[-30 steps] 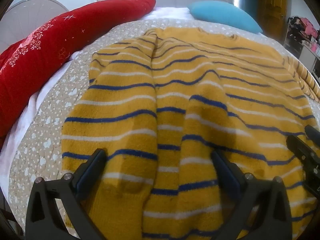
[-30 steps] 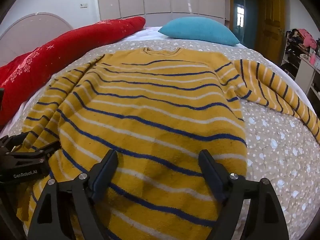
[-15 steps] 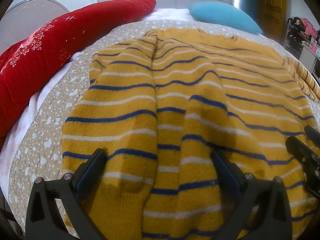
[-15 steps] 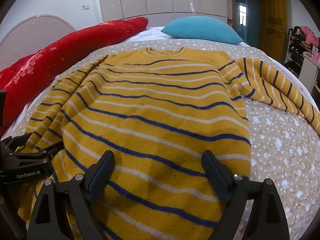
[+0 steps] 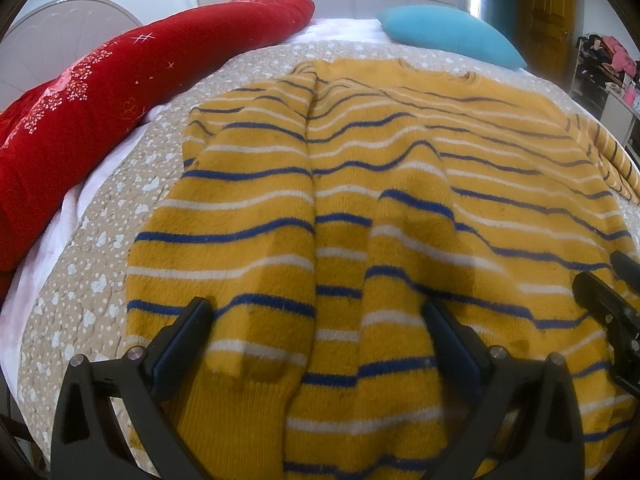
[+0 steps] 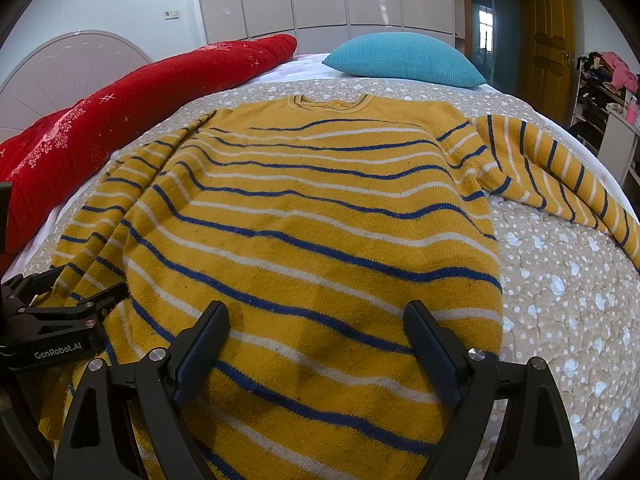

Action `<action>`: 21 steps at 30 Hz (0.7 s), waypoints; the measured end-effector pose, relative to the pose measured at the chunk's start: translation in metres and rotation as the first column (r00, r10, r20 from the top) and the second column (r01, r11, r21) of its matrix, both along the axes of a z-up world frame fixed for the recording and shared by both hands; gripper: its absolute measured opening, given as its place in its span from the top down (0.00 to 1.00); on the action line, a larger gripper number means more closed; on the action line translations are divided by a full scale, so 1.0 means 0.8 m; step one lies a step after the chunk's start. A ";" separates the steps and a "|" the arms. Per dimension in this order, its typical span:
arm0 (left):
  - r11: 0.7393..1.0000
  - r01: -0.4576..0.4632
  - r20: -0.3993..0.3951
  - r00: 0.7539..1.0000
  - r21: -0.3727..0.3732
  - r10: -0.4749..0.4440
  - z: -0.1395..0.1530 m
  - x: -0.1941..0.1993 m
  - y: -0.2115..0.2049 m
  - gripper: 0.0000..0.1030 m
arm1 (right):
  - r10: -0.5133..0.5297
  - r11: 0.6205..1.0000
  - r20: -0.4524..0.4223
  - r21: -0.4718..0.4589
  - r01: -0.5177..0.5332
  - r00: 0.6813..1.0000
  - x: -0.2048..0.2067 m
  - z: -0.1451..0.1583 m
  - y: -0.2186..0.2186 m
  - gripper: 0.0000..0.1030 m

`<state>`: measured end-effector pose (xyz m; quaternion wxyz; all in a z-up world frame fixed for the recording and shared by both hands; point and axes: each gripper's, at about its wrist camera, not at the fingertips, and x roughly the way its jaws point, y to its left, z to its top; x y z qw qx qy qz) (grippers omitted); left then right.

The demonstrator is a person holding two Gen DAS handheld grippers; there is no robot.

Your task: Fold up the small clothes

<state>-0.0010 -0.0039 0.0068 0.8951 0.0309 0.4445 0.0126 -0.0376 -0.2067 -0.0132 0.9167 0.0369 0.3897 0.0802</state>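
A mustard-yellow sweater (image 6: pixel 320 216) with blue and white stripes lies spread on the bed, collar at the far end. Its left sleeve (image 5: pixel 240 208) is folded in along the body; its right sleeve (image 6: pixel 560 176) stretches out to the right. My left gripper (image 5: pixel 316 320) is open and empty, low over the hem and the left sleeve's cuff. My right gripper (image 6: pixel 316 328) is open and empty above the hem. Each gripper shows at the edge of the other's view: the right one in the left wrist view (image 5: pixel 608 312), the left one in the right wrist view (image 6: pixel 64 316).
The bed has a beige dotted quilt (image 6: pixel 568 304). A long red pillow (image 5: pixel 100 112) lies along the left side and a blue pillow (image 6: pixel 404 60) at the far end. A white headboard (image 6: pixel 72 64) is at left. Wardrobe doors, a wooden door and cluttered shelves stand behind.
My right gripper has pulled back and risen a little, so more of the sweater shows. My left gripper has barely moved. Both stay open.
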 end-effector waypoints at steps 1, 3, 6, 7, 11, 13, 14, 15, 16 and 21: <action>1.000 0.000 0.000 1.000 -0.001 0.000 0.000 0.000 0.000 0.00 | 0.000 1.000 0.000 -0.001 0.000 1.000 0.000 0.000 0.000 0.11; 1.000 0.001 0.003 1.000 -0.005 -0.001 0.000 0.000 0.001 0.00 | 0.000 1.000 0.001 -0.003 0.000 1.000 0.000 0.001 0.001 0.11; 1.000 0.002 0.008 1.000 -0.011 -0.001 0.001 0.000 0.003 0.00 | 0.000 1.000 0.001 -0.006 0.000 1.000 -0.001 0.001 0.001 0.11; 1.000 0.002 0.009 1.000 -0.012 -0.002 0.000 -0.001 0.003 0.00 | 0.000 1.000 0.002 -0.008 0.000 1.000 -0.001 0.002 0.001 0.11; 1.000 0.001 0.013 1.000 -0.010 -0.001 -0.001 -0.003 0.002 0.00 | -0.001 1.000 0.002 -0.009 0.001 1.000 -0.002 0.001 0.002 0.11; 1.000 0.001 0.014 1.000 -0.011 -0.001 -0.001 -0.002 0.002 0.00 | 0.000 1.000 0.002 -0.008 0.000 1.000 -0.002 0.001 0.001 0.11; 1.000 0.001 0.014 1.000 -0.010 -0.001 -0.001 -0.003 0.002 0.00 | 0.000 1.000 0.002 -0.007 0.000 1.000 -0.002 0.001 0.001 0.11; 1.000 0.001 0.014 1.000 -0.010 -0.001 -0.002 -0.003 0.002 0.00 | 0.000 1.000 0.002 -0.008 0.000 1.000 -0.002 0.001 0.001 0.11; 1.000 0.001 0.014 1.000 -0.009 -0.001 -0.001 -0.002 0.002 0.00 | 0.000 1.000 0.002 -0.008 0.000 1.000 -0.002 0.001 0.001 0.11; 1.000 0.001 0.014 1.000 -0.010 -0.001 -0.002 -0.003 0.002 0.00 | 0.000 1.000 0.002 -0.008 0.000 1.000 -0.002 0.001 0.002 0.11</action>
